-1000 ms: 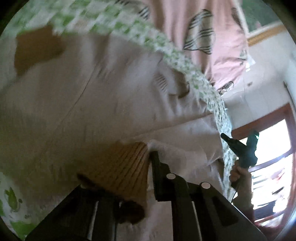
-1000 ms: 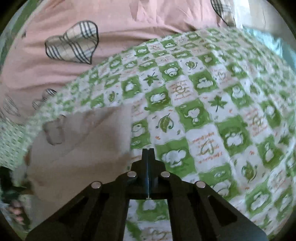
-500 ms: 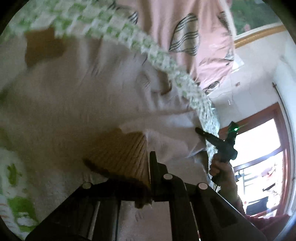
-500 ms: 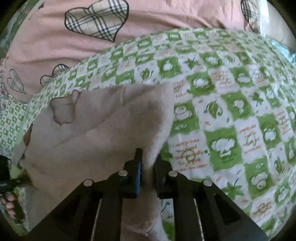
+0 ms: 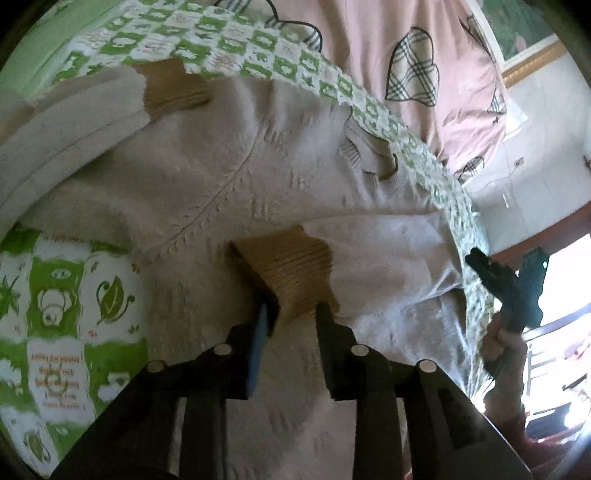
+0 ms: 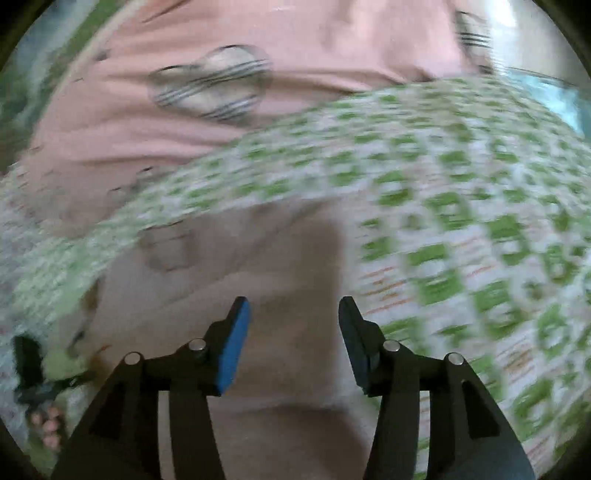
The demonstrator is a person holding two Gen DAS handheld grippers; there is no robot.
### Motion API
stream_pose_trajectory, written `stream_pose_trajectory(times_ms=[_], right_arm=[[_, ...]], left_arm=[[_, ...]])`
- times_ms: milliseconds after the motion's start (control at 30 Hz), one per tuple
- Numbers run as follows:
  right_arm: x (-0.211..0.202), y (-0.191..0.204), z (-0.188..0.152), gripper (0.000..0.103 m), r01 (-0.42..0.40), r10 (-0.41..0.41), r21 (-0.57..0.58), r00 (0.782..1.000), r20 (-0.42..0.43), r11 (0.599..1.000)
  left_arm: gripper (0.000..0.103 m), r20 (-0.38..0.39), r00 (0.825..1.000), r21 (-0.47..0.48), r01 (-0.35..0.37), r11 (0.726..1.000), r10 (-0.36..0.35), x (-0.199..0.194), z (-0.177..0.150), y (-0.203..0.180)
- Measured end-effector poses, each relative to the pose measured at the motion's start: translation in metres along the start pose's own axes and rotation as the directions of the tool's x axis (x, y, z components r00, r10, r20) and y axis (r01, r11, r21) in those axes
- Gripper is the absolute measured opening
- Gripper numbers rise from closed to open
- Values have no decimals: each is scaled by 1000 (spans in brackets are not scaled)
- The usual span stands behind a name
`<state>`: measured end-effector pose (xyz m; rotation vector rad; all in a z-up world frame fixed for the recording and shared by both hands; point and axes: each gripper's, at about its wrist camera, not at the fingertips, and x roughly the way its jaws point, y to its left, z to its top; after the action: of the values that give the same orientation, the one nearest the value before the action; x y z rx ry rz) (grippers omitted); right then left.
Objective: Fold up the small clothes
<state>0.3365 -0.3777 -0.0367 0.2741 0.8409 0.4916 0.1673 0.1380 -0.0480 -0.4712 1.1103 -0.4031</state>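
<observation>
A small beige knit sweater [image 5: 229, 177] lies spread on a green-and-white checked bedsheet [image 5: 59, 302]. One sleeve is folded across its body, and that sleeve's tan ribbed cuff [image 5: 291, 269] lies between the fingers of my left gripper [image 5: 293, 314]. The jaws stand apart around the cuff and do not pinch it. A second tan cuff [image 5: 173, 88] lies at the far left. In the blurred right wrist view, my right gripper [image 6: 293, 310] is open and empty above the sweater's edge [image 6: 258, 280]. The right gripper also shows in the left wrist view [image 5: 513, 284].
A pink quilt with plaid hearts [image 5: 413, 66] is bunched at the far side of the bed; it also shows in the right wrist view [image 6: 221, 92]. A framed picture [image 5: 517, 33] hangs on the wall. A bright window [image 5: 561, 314] is at right.
My left gripper has opened and let go of the cuff, which now rests on the sweater. My right gripper has let go of the sweater's edge, opened wide and is moving.
</observation>
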Motion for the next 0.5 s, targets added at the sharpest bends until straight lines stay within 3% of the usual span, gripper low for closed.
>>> stream_pose_trajectory(times_ms=[100, 167, 233, 333, 500], right_arm=[[16, 34, -6, 52, -92, 88, -65, 994, -62, 994], [26, 49, -9, 52, -103, 96, -79, 991, -89, 991], [30, 59, -12, 52, -131, 123, -73, 987, -104, 989], [30, 68, -19, 52, -162, 155, -60, 981, -116, 985], [31, 63, -36, 57, -174, 169, -18, 973, -155, 985]], left_arm=[[31, 60, 997, 11, -40, 999, 40, -19, 5, -6], [52, 120, 982, 35, -148, 988, 143, -33, 15, -14], [68, 175, 958, 51, -240, 969, 228, -43, 27, -17], [72, 234, 918, 82, -348, 934, 321, -48, 53, -17], [75, 251, 827, 153, -547, 823, 503, -14, 91, -6]])
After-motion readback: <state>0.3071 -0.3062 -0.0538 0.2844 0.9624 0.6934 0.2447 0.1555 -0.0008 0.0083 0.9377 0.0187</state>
